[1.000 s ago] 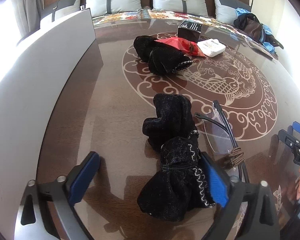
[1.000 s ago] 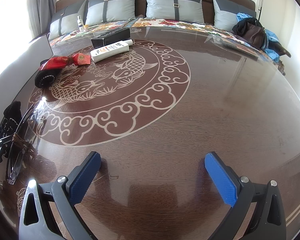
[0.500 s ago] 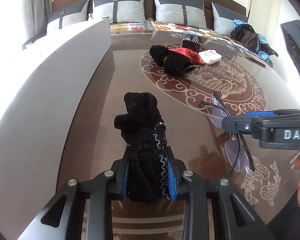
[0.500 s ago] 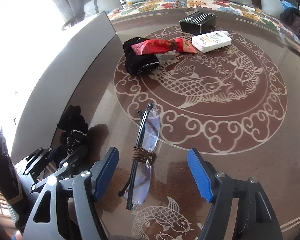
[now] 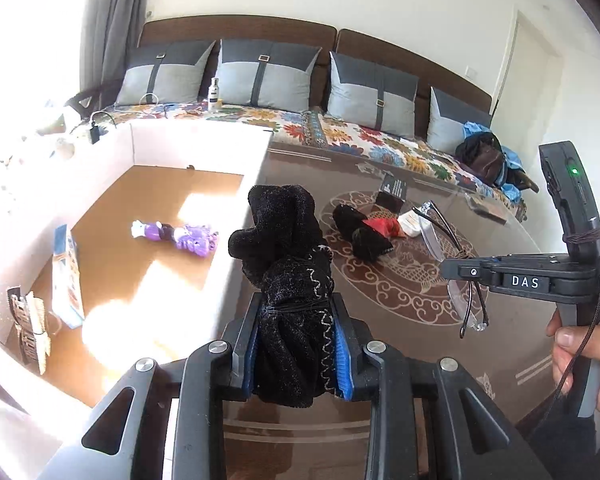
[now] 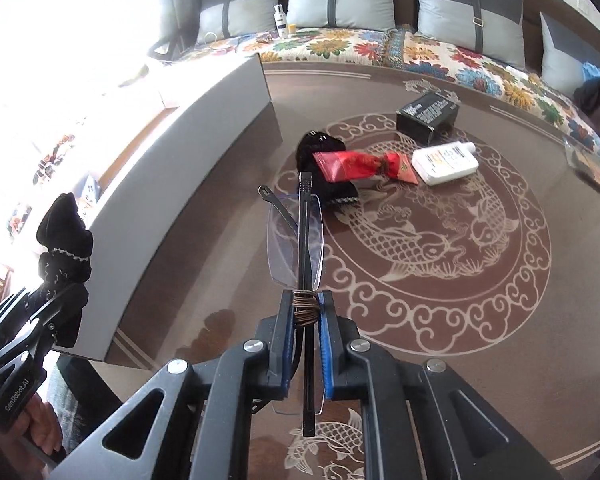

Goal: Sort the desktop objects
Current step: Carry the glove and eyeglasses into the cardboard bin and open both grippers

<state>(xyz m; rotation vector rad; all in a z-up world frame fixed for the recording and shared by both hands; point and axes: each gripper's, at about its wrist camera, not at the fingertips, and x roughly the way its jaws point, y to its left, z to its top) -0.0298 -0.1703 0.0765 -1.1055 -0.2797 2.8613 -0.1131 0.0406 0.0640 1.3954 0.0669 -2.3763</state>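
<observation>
The left gripper (image 5: 296,344) is clamping one black sock bundle (image 5: 288,280) and holding it in the air by the wall of the white box (image 5: 236,216), while the right gripper (image 6: 303,344) is pinching the single pair of folded glasses (image 6: 300,240) above the table (image 6: 480,360), so two things are travelling and neither is dropped yet. Judging by this, the sort is partly done: the box is already keeping a purple toy (image 5: 176,234), a small carton (image 5: 66,276) and a woven piece (image 5: 30,320), and four things are waiting on the table: one more black sock bundle (image 6: 320,152), one red packet (image 6: 360,164), one white bottle (image 6: 446,162) and one black box (image 6: 428,116).
</observation>
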